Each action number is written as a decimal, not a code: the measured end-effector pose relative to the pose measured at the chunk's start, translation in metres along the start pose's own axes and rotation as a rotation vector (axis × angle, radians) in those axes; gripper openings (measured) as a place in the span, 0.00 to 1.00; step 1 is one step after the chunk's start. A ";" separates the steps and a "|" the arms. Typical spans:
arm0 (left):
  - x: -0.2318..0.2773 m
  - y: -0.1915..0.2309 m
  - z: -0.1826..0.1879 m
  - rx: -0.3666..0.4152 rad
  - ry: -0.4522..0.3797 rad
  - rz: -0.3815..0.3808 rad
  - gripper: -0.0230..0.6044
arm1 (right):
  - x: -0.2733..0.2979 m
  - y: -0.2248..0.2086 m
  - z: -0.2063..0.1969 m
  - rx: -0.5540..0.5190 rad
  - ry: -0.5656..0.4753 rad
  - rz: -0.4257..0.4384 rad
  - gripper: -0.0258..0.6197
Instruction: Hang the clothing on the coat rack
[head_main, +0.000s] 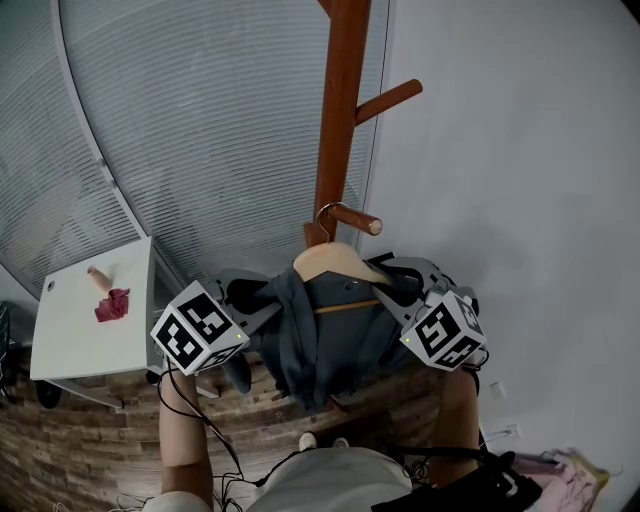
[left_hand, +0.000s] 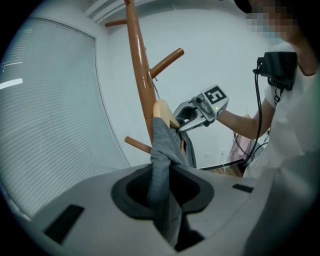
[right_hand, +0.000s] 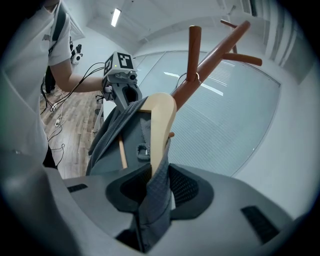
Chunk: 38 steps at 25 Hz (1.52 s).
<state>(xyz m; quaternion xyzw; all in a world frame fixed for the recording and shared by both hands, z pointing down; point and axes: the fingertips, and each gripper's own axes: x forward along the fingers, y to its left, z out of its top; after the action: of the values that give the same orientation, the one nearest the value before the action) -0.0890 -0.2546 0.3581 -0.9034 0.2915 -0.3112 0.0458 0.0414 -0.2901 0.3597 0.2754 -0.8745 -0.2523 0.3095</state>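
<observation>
A grey garment (head_main: 318, 345) hangs on a wooden hanger (head_main: 336, 262). The hanger's metal hook (head_main: 325, 215) loops round a lower peg (head_main: 355, 219) of the brown coat rack (head_main: 340, 120), close to the pole. My left gripper (head_main: 262, 312) is shut on the garment's left shoulder; grey cloth (left_hand: 162, 192) runs between its jaws. My right gripper (head_main: 402, 292) is shut on the right shoulder, with cloth (right_hand: 155, 195) and the hanger's end (right_hand: 160, 125) between its jaws. Each gripper view shows the other gripper: the right gripper (left_hand: 186, 116) and the left gripper (right_hand: 129, 96).
A white table (head_main: 70, 345) at the left carries a pink cloth (head_main: 112, 305) and a small pale object (head_main: 99, 277). Window blinds (head_main: 200, 130) stand behind the rack and a white wall (head_main: 520, 180) is to its right. Pink clothing (head_main: 565, 475) and cables lie on the floor.
</observation>
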 end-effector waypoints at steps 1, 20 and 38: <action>0.000 0.000 0.000 0.005 -0.004 0.004 0.18 | 0.000 0.000 0.000 -0.008 0.006 -0.005 0.23; -0.010 0.008 -0.004 0.044 -0.071 0.165 0.30 | -0.001 0.001 0.001 0.090 -0.049 -0.038 0.23; -0.073 -0.006 0.059 0.059 -0.421 0.347 0.35 | -0.037 -0.007 0.027 0.104 -0.155 -0.158 0.22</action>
<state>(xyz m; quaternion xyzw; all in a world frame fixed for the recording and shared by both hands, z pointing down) -0.0975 -0.2145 0.2730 -0.8830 0.4169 -0.1126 0.1843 0.0498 -0.2639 0.3223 0.3387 -0.8833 -0.2509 0.2055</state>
